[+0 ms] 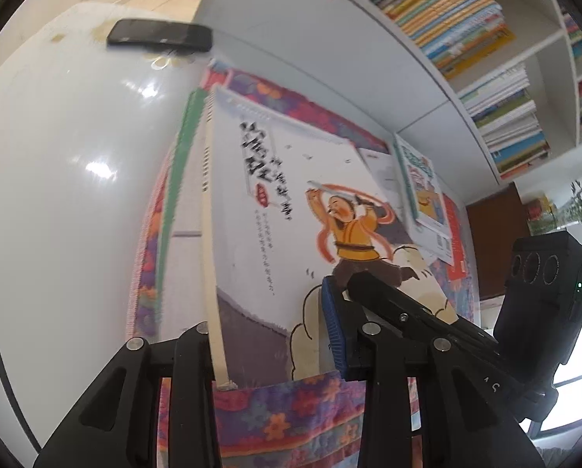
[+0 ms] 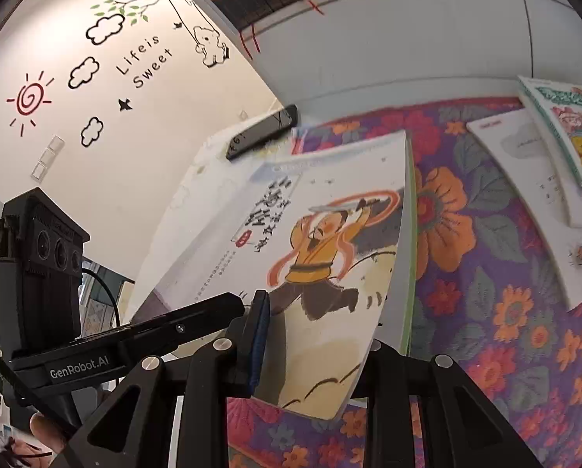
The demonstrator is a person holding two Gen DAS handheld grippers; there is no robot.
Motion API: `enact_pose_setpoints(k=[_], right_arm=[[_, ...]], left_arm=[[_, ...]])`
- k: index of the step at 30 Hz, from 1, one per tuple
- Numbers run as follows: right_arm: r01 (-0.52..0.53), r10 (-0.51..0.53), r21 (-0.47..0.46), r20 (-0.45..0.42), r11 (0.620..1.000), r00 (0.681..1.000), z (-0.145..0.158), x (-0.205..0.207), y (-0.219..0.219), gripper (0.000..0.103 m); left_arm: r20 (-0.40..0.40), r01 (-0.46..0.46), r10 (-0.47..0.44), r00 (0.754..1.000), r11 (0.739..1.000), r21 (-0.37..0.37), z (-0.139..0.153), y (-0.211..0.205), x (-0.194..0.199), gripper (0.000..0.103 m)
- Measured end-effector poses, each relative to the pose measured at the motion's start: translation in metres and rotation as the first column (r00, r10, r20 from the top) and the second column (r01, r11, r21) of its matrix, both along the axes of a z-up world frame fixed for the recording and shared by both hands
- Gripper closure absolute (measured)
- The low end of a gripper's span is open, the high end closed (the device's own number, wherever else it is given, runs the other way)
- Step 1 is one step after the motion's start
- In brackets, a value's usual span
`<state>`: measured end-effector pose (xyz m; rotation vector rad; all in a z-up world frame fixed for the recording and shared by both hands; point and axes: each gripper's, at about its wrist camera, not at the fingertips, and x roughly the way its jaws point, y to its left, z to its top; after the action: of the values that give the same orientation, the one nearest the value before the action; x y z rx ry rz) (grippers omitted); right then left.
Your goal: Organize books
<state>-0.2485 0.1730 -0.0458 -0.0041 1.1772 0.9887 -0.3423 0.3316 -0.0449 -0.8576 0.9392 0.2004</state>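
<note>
Both grippers, left and right, are clamped on the near edge of one illustrated book, its length running ahead toward the bookshelf.

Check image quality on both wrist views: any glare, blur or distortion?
Left wrist: glare spots on the white tabletop, the book edges motion-smeared, fisheye bending the shelf. Right wrist: the book's top edge and the phone are blurred, the floral cloth sharper, dark lens rim at the corners.

White picture book with orange-robed figure, tilted above floral cloth, two books beyond
</note>
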Motion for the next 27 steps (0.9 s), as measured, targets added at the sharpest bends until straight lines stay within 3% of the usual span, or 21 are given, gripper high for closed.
enact_pose_setpoints(k=[14, 17, 20, 27], right_arm=[[-0.031, 0.024, -0.072, -0.092, 0.997, 0.995, -0.037, 0.002, 0.008, 0.071], [-0.064, 0.057, -0.074, -0.093, 0.995, 0.994, -0.036, 0.004, 0.011, 0.07], [-0.083, 0.074, -0.06, -0.15, 0.995, 0.986, -0.038, 0.01, 0.006, 0.069], [-0.099, 0.086, -0.053, -0.205, 0.994, 0.975, -0.039, 0.014, -0.032, 0.065]], left_arm=[[-0.064, -0.113, 0.113, 0.992, 0.994, -0.008, -0.02, 0.022, -0.036, 0.069], [-0.068, -0.116, 0.117, 0.991, 0.993, 0.009, -0.016, 0.021, -0.04, 0.069], [-0.071, -0.111, 0.113, 0.991, 0.993, 0.032, -0.01, 0.014, -0.04, 0.069], [-0.072, -0.078, 0.082, 0.994, 0.996, 0.052, -0.002, -0.006, -0.03, 0.069]])
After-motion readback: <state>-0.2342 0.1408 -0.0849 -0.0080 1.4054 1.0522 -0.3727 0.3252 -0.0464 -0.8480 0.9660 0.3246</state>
